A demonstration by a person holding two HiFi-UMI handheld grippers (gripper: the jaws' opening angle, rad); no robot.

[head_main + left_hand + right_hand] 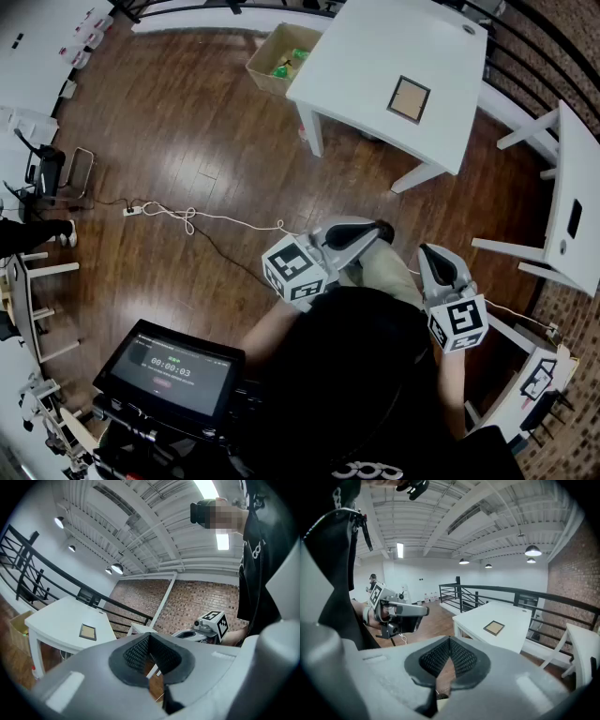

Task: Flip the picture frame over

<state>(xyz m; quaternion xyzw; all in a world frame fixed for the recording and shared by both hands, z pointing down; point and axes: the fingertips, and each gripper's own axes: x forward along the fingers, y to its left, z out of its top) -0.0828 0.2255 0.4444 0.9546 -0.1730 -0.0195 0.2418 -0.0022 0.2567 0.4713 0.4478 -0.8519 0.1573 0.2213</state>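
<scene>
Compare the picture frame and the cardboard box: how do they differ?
The picture frame lies flat on the white table; the cardboard box stands on the floor beside it. The frame looks smaller than the box. The box is open, with green items inside; the frame shows a tan face. Both are brownish.

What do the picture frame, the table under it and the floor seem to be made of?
Picture frame: thin dark rim, perhaps wood or plastic; its matt tan panel looks like cardboard or fibreboard.
Table: smooth plain white, probably painted wood or laminate; no grain shows.
Floor: brown wooden planks, with visible seams and a soft sheen.
</scene>
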